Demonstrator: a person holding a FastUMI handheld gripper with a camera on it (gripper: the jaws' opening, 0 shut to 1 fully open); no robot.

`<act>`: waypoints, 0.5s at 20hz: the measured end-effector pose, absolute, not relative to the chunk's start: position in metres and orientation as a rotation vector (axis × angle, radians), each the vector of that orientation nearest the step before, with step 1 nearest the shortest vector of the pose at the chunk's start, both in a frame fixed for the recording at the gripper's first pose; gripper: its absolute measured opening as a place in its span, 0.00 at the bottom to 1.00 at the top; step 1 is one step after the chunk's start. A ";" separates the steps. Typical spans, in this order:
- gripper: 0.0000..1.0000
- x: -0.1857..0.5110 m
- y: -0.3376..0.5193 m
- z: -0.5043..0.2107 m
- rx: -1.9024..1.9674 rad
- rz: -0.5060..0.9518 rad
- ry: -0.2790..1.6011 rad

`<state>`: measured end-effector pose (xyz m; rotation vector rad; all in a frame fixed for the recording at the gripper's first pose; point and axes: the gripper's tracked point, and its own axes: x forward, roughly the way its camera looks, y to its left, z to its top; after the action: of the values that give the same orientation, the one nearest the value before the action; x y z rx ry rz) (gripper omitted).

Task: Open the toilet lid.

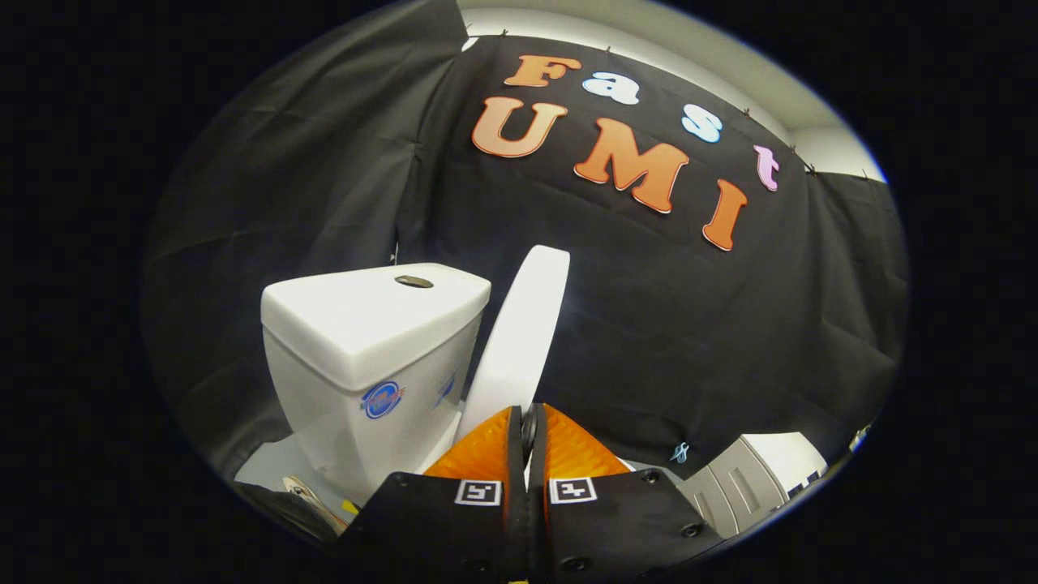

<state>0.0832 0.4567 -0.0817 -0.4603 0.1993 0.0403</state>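
1. Tank (369,341): it stands left of the fingers and a little beyond them, with a flush button (414,281) on its top and a round sticker (382,400) on its front. A sideways swing of the gripper (527,426) toward it could knock its near corner.

2. Lid (523,332): it stands raised, nearly upright and tilted toward the tank, just ahead of the fingertips and between the tank and the booth's dark wall. Its lower end runs down behind the fingers, so I cannot tell whether its edge is pinched there.

3. Gripper: the jaws are clenched, the two fingers meeting with only a thin dark slit between them. Whether something thin sits in that slit cannot be told.

4. Judged from this, the lid looks close to fully open. The main risk is letting go before it leans past its balance point, so that it drops back shut. If the edge is in fact between the fingers, pulling away without spreading them would drag it forward again.

5. Grey box (734,478): it sits low, right of the fingers. A wide pull-back toward that side could brush it.
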 end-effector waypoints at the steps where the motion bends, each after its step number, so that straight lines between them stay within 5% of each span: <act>1: 0.08 0.084 0.465 -0.083 -0.470 0.046 0.196; 10: 0.08 0.084 0.508 -0.090 -0.563 0.070 0.160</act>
<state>0.0841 0.5076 -0.0899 -0.5634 0.1602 0.0705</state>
